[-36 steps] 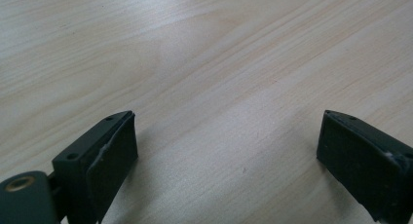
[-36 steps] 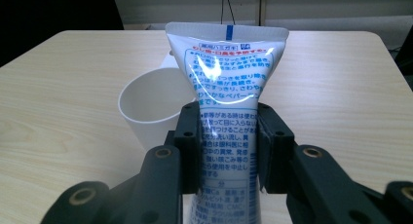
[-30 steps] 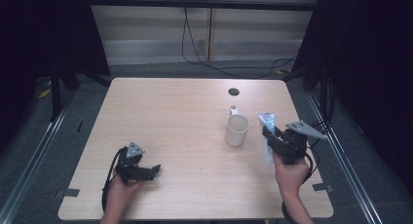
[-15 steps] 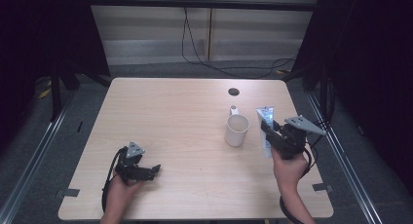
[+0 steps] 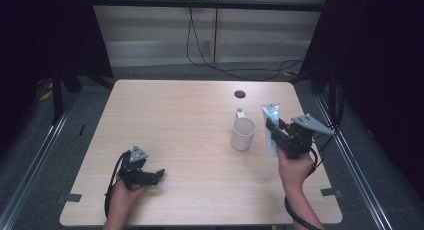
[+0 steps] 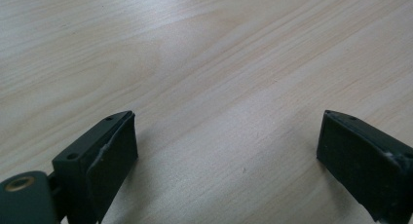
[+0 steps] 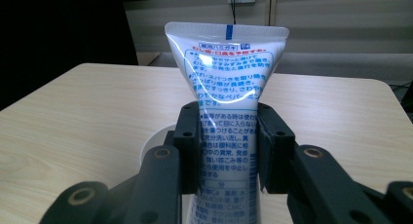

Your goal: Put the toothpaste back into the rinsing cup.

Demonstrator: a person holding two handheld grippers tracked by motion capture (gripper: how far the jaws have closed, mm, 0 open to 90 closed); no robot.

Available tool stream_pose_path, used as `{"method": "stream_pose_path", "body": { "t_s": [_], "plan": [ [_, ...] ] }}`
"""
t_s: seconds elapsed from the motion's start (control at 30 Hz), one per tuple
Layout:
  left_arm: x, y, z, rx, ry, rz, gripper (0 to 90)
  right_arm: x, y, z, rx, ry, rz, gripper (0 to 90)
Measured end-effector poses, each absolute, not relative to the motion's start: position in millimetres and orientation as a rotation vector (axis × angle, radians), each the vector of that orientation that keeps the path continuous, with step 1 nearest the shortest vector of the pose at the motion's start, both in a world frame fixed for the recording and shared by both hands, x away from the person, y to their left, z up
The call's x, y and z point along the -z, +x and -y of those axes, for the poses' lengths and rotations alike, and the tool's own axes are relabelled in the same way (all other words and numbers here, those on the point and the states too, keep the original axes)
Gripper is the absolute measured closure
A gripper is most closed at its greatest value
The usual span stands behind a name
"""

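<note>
A white toothpaste tube (image 5: 270, 126) with blue print stands upright in my right gripper (image 5: 274, 131), just right of a white mug (image 5: 243, 132) on the wooden table (image 5: 190, 120). In the right gripper view the jaws are shut on the toothpaste tube (image 7: 225, 107) at mid-height, its crimped end up, and the mug's rim (image 7: 155, 139) peeks out behind the left jaw. My left gripper (image 5: 159, 175) rests low near the table's front left, jaws spread wide. Bare wood lies between the left gripper's fingers (image 6: 109, 160).
A small dark round hole (image 5: 240, 94) sits in the tabletop behind the mug. Cables (image 5: 210, 50) trail on the floor beyond the far edge. Dark frames and rails flank the table on both sides.
My right gripper has lifted the toothpaste tube slightly and shifted it left, closer to the mug. The left gripper has stayed put.
</note>
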State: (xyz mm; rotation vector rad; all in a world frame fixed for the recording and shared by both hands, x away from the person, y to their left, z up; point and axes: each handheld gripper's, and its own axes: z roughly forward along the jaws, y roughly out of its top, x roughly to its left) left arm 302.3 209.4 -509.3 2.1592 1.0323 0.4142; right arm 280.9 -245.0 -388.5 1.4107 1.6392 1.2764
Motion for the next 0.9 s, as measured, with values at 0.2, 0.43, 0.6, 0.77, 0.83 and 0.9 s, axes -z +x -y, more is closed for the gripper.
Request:
{"method": "stream_pose_path", "body": {
  "t_s": [0.2,0.43,0.6,0.77,0.83,0.9],
  "plan": [
    [509,302,-209,-0.414,2.159,-1.032,7.4,382,287,240,-1.294,1.398,-1.628,66.5],
    [509,302,-209,-0.416,2.161,-1.03,7.4,375,298,231,-1.311,1.384,-1.624,66.4],
    [509,302,-209,-0.414,2.159,-1.032,7.4,373,302,228,-1.301,1.376,-1.633,66.3],
    [509,302,-209,-0.414,2.159,-1.032,7.4,371,307,225,-1.308,1.371,-1.627,66.2],
    [509,302,-209,-0.416,2.161,-1.03,7.4,370,311,224,-1.314,1.37,-1.623,66.2],
    [509,302,-209,-0.416,2.161,-1.03,7.4,369,312,223,-1.32,1.366,-1.618,66.3]
  ]
}}
